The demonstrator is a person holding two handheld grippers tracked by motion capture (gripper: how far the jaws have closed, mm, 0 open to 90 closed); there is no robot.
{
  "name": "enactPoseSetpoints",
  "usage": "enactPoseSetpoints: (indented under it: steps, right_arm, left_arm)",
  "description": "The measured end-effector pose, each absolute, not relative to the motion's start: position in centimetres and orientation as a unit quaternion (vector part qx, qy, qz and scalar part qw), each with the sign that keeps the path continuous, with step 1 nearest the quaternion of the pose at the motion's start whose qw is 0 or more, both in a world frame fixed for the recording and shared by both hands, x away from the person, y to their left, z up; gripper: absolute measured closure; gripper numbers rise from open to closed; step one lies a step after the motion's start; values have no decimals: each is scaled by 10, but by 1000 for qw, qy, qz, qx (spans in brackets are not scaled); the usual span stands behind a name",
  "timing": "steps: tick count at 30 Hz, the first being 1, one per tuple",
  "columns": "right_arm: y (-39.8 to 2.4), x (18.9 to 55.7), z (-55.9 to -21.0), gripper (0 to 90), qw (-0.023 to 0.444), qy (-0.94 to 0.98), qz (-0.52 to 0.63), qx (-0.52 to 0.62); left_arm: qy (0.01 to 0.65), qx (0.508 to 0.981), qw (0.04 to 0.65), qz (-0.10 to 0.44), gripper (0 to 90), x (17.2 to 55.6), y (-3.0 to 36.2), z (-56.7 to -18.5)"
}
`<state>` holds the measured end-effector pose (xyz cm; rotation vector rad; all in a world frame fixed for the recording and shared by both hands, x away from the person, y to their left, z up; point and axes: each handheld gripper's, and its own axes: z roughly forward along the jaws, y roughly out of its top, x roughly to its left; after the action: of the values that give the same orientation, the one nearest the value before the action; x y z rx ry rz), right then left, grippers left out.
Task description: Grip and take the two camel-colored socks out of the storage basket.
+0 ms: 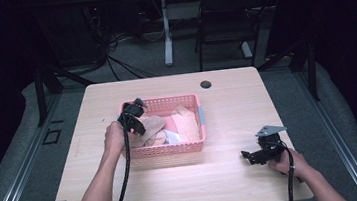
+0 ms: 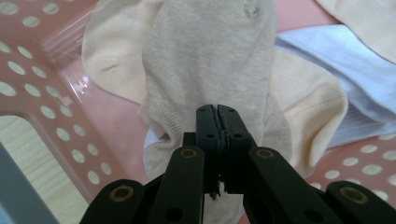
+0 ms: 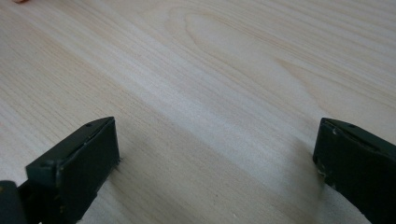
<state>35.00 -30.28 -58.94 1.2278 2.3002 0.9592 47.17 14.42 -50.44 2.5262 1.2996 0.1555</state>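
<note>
From the high view, the pink basket (image 1: pixel 191 147) sits near the middle of the pale wooden tabletop (image 1: pixel 227 105), its perforated walls holding a loose heap of cloth. The left claw (image 1: pixel 135 116) reaches down into the basket's left end, with the person's left hand (image 1: pixel 114 137) against the near-left wall and a black cable trailing back along the forearm. From this height the cloth reads as beige and pale patches.

The left gripper view fills in the detail. The jaws stand together, tips meeting in a thin seam, and they are clamped on a fold of the grey-beige sock (image 2: pixel 210 60), which stretches away from the tips across the basket floor. Under it lies a lighter cream sock (image 2: pixel 308 107), and to the right a white-blue folded cloth (image 2: pixel 355 79) rests against it. The basket wall (image 2: pixel 46 107), dotted with oval holes, runs along the left of that view, with a strip of tabletop beyond it.

The right claw (image 1: pixel 254 157) rests low over the bare tabletop, well apart from the basket, in the person's right hand (image 1: pixel 288 162), a grey three-cornered plate on top. The right gripper view shows its two black jaws wide apart with plain wood grain (image 3: pixel 210 93) between them and nothing held.
</note>
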Motion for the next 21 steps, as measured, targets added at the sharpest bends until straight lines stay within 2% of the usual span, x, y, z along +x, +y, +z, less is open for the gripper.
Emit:
enactPoseSetpoints:
  steps: [21]
  right_arm:
    - [-303, 350, -589, 0, 181, 814, 340, 435]
  left_arm:
    - [421, 886, 176, 85, 896, 464, 143, -462]
